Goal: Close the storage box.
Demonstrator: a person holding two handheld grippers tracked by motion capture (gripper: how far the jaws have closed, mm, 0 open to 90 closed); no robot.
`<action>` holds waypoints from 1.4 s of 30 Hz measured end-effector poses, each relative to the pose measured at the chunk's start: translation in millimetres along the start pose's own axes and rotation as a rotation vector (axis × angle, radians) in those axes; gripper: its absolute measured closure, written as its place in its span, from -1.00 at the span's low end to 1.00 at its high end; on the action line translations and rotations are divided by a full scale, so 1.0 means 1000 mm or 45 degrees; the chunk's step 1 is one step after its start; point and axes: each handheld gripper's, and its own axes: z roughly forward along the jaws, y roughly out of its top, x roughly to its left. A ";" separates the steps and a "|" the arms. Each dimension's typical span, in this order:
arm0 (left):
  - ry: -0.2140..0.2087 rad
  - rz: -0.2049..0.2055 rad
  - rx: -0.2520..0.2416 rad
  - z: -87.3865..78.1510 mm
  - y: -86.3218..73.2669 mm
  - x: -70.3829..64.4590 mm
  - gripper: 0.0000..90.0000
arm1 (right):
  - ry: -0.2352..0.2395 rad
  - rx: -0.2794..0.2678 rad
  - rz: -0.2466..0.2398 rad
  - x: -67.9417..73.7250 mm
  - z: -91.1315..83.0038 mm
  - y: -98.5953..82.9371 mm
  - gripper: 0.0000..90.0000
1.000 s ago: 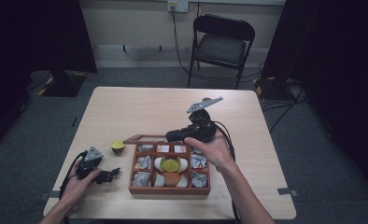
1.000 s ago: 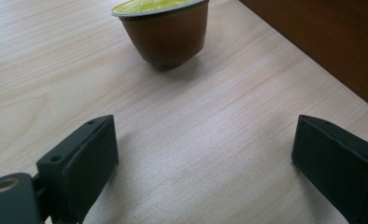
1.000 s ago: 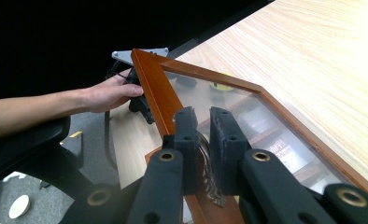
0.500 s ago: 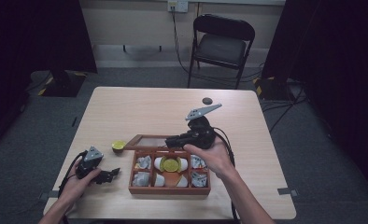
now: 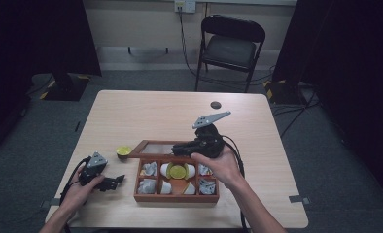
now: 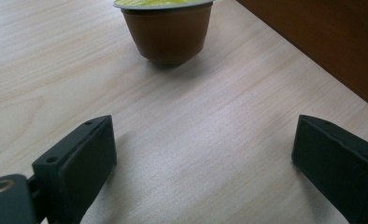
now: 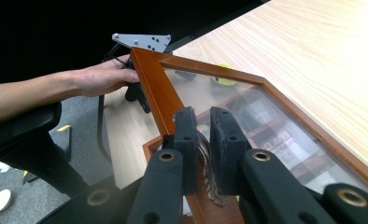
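Note:
A wooden compartment box (image 5: 176, 197) stands near the table's front edge. Its glass-paned lid (image 5: 155, 142) hangs tilted above it. My right gripper (image 5: 179, 147) is shut on the ornate metal latch (image 7: 211, 182) at the lid's raised edge (image 7: 154, 88), jaws (image 7: 204, 140) close together. Left of the box, my left gripper (image 5: 115, 182) rests low on the table, open and holding nothing (image 6: 205, 163). A brown capsule with a yellow top (image 6: 166, 28) stands on the wood ahead of it, beside the box (image 5: 123, 151).
The box holds several grey-white packets and a yellow capsule (image 5: 178, 171) in the middle. A small dark disc (image 5: 216, 105) lies at the table's far side. A folding chair (image 5: 231, 46) stands behind the table. The box wall (image 6: 322, 42) lies right of the left gripper.
My right gripper has come down and toward me with the lid, which now shows more of its glass over the box. The left gripper has stayed put.

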 end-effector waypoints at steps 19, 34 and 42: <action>-0.015 0.010 0.008 0.001 0.001 -0.001 -0.94 | 0.029 0.062 -0.013 0.006 0.006 -0.013 0.82; -0.018 0.009 0.008 0.001 0.001 -0.001 -0.95 | 0.016 0.129 -0.046 0.015 0.015 -0.029 0.82; -0.018 0.016 0.014 0.001 0.001 0.000 -0.95 | 0.019 0.140 -0.075 0.018 0.020 -0.041 0.82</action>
